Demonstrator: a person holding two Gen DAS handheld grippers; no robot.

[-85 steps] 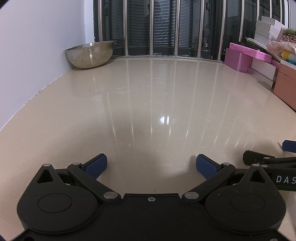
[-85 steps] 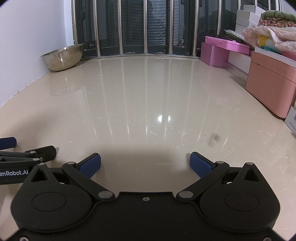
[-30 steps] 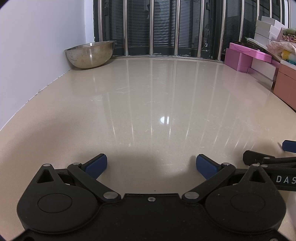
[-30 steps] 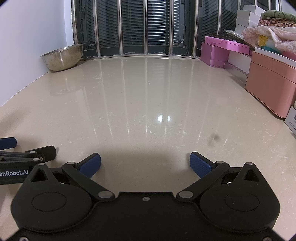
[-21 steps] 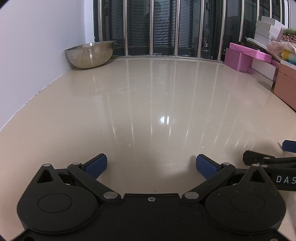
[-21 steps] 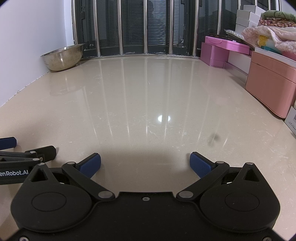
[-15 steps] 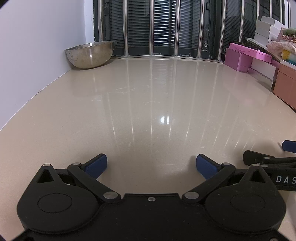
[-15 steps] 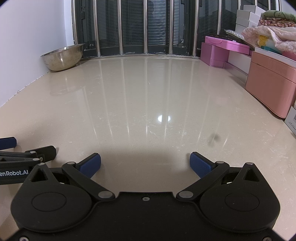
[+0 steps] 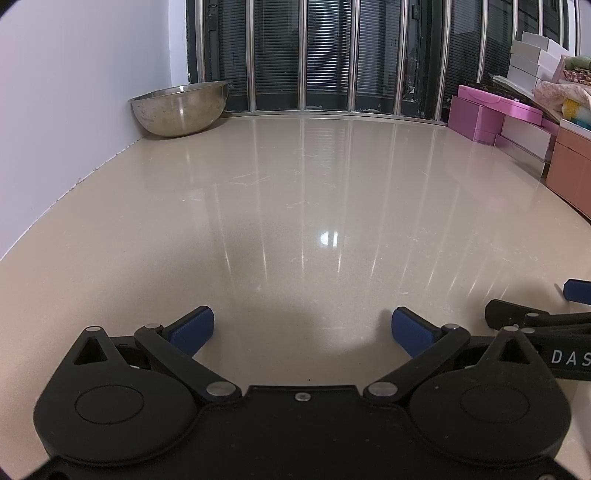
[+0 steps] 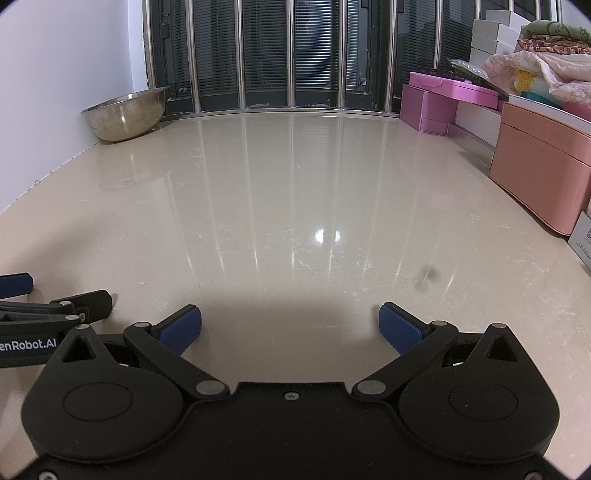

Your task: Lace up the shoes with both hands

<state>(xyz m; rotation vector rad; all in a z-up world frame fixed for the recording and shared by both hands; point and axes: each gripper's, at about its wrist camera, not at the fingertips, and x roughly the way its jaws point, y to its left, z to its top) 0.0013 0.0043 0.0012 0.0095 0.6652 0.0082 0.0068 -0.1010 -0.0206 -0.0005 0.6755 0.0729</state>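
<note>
Two grippers: left gripper [image 9: 303, 328] and right gripper [image 10: 290, 325], side by side, low over the floor [image 9: 295, 206], both pointing toward the barred window [image 9: 325, 55].
Left gripper state: jaws wide apart, nothing between the blue pads [image 9: 194, 328]; bare floor shows in the gap.
Right gripper state: jaws spread wide too, blue pads [image 10: 400, 326] holding nothing.
Cross views: right gripper's linkage and one blue pad tip show at the right edge of the left wrist view [image 9: 535, 321]; left gripper's show at the left edge of the right wrist view [image 10: 55, 306].
Shoe and laces: not seen in either view, so heading and long axis cannot be told.
Floor: glossy beige stone, light glare near the middle, one small dark smudge [image 10: 426, 275] ahead-right of the right gripper.
Bowls: 1 metal bowl [image 9: 181, 109], far left corner, against the white wall [image 9: 74, 92] and near the window.
Right-side clutter: pink boxes [image 10: 443, 99], white boxes [image 10: 495, 33], 1 salmon-pink case [image 10: 539, 158], folded bedding [image 10: 543, 62] piled on top.
Edges: wall closes the left, window bars the far end, boxes line the right.
Open room: wide stretch of floor ahead of both grippers, from pads to window sill.
</note>
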